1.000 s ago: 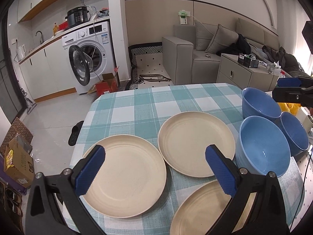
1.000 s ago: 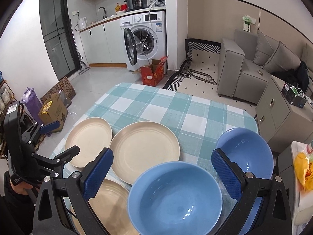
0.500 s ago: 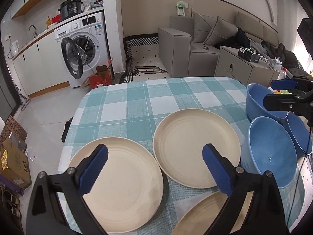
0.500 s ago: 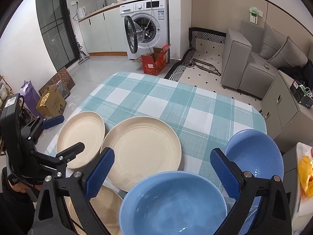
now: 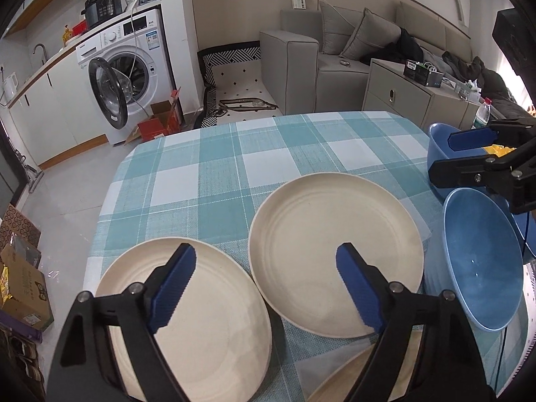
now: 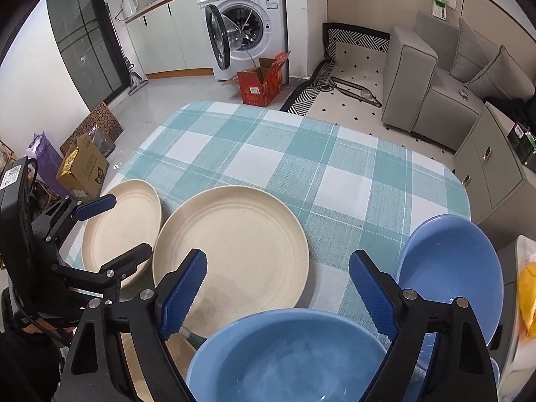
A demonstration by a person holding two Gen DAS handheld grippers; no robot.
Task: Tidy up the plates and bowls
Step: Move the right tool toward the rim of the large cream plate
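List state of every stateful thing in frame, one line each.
Left tongs: open, empty, jaws just been closing.
Right tongs: open, empty, jaws just been closing.
Three round cream plates: flat, unstacked, empty.
Round blue plastic bowls: upright, empty.
White front-loading washing machine: door open.
Red cardboard box: flaps open.

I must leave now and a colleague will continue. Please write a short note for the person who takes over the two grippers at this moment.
Left gripper: open, holds nothing, jaws just closing a little, above the gap between the left plate and the middle plate.
Right gripper: open, holds nothing, jaws also just closing a little, above the far rim of the near blue bowl.
Third plate lies at the near table edge. A second blue bowl stands to the right; a third is partly hidden.
Done: nothing stacked yet. Left: stack plates, nest bowls.
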